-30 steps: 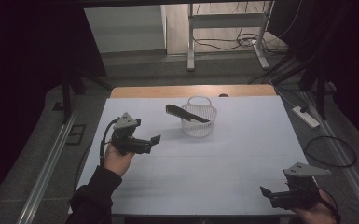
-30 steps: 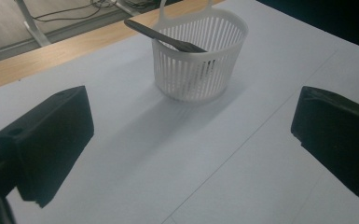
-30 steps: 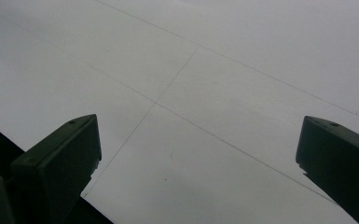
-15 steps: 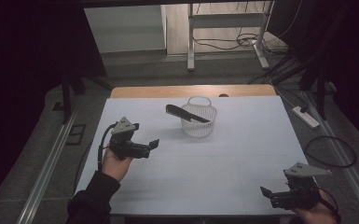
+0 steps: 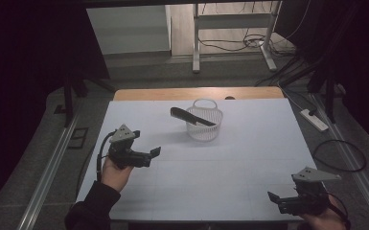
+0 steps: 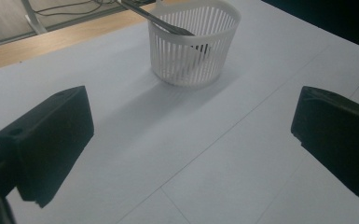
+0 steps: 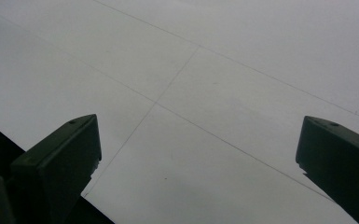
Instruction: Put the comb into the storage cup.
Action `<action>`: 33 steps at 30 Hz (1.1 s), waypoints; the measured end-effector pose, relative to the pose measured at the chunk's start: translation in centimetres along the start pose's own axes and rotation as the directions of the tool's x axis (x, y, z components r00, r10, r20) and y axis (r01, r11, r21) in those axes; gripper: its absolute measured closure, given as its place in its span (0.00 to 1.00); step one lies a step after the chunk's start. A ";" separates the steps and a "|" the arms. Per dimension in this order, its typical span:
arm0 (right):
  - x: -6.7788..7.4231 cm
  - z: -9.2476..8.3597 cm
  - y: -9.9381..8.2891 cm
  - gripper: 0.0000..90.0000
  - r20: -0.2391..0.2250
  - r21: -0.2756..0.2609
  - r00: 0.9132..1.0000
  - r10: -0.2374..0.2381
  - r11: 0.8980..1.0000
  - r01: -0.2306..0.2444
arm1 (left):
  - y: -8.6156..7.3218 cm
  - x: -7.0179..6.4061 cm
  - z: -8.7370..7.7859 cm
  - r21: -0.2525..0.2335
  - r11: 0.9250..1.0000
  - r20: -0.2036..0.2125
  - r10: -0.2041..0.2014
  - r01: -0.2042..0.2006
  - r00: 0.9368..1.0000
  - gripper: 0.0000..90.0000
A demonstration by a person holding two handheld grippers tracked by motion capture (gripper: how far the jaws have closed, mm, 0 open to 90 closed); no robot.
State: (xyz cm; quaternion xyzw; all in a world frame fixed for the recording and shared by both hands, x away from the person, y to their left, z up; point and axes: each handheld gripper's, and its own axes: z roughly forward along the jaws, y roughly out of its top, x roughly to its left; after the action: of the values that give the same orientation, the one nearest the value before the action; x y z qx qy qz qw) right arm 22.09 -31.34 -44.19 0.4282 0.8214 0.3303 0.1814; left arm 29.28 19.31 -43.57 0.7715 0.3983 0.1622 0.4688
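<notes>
Both claws, left and right, gape empty over the white table in a dark room.

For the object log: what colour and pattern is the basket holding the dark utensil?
White, with vertical slats; the basket shows best in the left gripper view.

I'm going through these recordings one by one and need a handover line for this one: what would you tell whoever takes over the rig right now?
Left gripper: open, holding nothing, over the left of the table, jaws pointing toward the basket.
Right gripper: open, holding nothing, low at the near right corner of the table.
White slatted basket: upright near the far middle of the table. A dark long-handled tool rests in it, its handle sticking out over the rim to the left.
Done: the tool is in the basket; neither gripper touches anything.
Left: I cannot tell for sure; if the tool or basket needs handling next, the left gripper is the nearer one.
</notes>
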 end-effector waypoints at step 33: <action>0.1 0.0 0.0 0.00 0.004 0.003 1.000 -0.005 1.000 0.005 | -2.3 -0.2 -3.1 -0.002 0.999 -0.016 -0.052 0.051 0.999 0.00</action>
State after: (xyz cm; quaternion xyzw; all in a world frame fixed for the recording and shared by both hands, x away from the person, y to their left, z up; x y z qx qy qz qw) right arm 22.06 -31.27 -44.19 0.4271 0.8225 0.3278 0.1833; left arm 26.10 21.59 -43.94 0.7592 0.4216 0.1565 0.4705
